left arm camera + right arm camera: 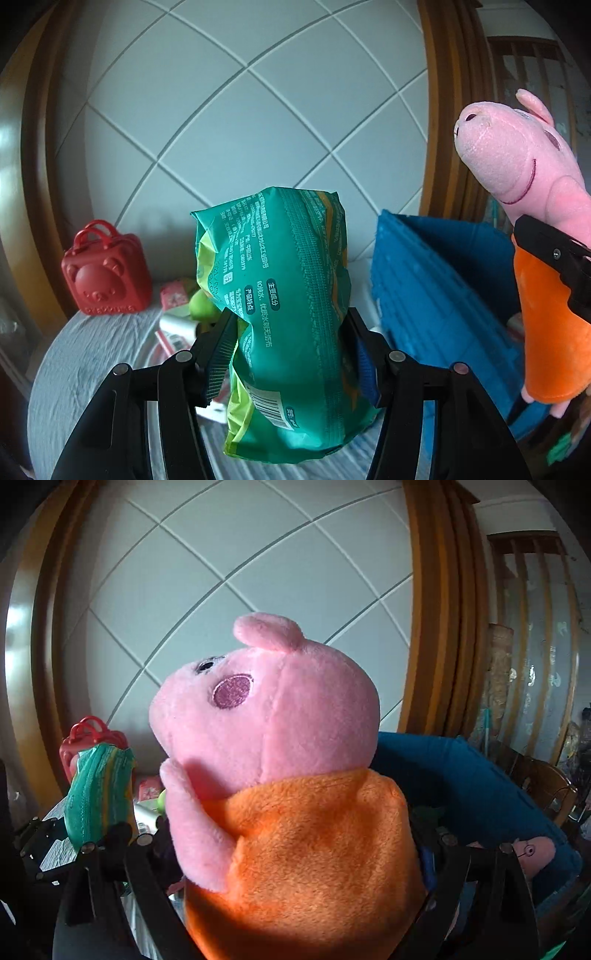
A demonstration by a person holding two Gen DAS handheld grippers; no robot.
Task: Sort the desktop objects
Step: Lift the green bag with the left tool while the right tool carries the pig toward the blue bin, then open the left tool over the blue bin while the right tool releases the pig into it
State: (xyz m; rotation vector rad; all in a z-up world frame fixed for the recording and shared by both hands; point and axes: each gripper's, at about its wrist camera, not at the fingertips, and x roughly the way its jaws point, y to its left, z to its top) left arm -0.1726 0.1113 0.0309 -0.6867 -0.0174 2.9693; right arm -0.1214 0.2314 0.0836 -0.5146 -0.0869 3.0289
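My left gripper [291, 354] is shut on a green wet-wipes pack [284, 314] and holds it upright above the table. My right gripper [295, 849] is shut on a pink pig plush in an orange dress [295, 794], held in the air; its fingertips are hidden behind the plush. The plush also shows at the right of the left wrist view [535, 221], beside a blue crate [436, 295]. The wipes pack shows at the left of the right wrist view [99, 794].
A red bear-face box with handles [105, 273] stands at the back left on the grey cloth [92, 350]. A green pear [201, 306], a pink packet [175, 291] and white packets lie behind the wipes. Another pink plush [532, 853] lies in the blue crate [480, 786]. A tiled wall is behind.
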